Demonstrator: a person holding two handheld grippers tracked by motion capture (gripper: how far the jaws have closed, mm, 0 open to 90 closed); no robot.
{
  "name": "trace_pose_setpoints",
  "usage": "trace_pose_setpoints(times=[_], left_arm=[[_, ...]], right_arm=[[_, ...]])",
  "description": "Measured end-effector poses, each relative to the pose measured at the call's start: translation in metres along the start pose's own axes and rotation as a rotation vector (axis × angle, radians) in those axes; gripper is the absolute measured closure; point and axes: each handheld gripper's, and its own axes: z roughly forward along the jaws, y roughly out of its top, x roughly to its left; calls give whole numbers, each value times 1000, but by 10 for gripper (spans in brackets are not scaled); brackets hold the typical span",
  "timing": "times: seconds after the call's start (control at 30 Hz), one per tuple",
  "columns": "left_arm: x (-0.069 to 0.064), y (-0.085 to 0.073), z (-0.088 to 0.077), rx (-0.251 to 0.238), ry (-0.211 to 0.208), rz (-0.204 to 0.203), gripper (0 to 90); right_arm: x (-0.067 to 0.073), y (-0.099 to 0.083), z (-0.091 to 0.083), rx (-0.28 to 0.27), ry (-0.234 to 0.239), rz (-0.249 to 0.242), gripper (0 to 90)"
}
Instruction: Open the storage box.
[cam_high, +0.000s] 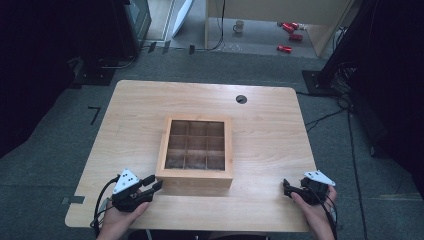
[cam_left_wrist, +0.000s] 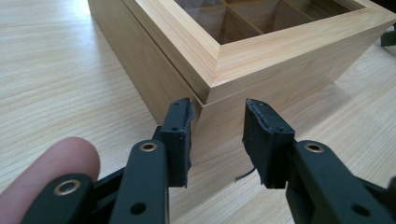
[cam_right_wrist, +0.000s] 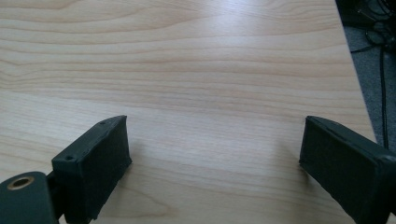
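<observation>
A square wooden box (cam_high: 196, 176) with a glass-panelled lid is seen at the middle of a pale wooden table (cam_high: 260, 125), its interior divided into nine compartments visible through the pane. The lid is closed, and its seam is traced along the side wall in the left gripper view.

The left gripper (cam_high: 152, 186) is held at the box's near left corner. In the left gripper view its two black jaws are drawn in narrow on either side of that corner (cam_left_wrist: 208, 95), just beside the wood; a gap is seen between the pads (cam_left_wrist: 180, 140) and the box, and no grip is shown. A fingertip (cam_left_wrist: 51, 163) of the person's hand is caught at the lower left edge of that view.

The right gripper (cam_high: 286, 187) is rested near the table's near right edge, well apart from the box. In the right gripper view its jaws are spread wide over bare tabletop (cam_right_wrist: 201, 70), with nothing between them, and grey carpet with a trailing cable (cam_right_wrist: 383, 84) is glimpsed past the table's edge.

A round cable hole (cam_high: 241, 99) is set in the table's far side. On the floor beyond, a mug (cam_high: 239, 26) and several red items (cam_high: 289, 35) are seen beside a wooden cabinet.
</observation>
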Motion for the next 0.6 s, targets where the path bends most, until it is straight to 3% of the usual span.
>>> trace_pose_setpoints(times=[0.1, 0.43, 0.6], left_arm=[[0, 0, 1, 11, 20, 1, 654], [0, 0, 5, 26, 31, -12, 697], [0, 0, 6, 32, 34, -8, 689]], right_arm=[[8, 3, -3, -8, 11, -15, 82], [40, 16, -18, -80, 58, -45, 82], [62, 23, -27, -110, 112, -52, 82]])
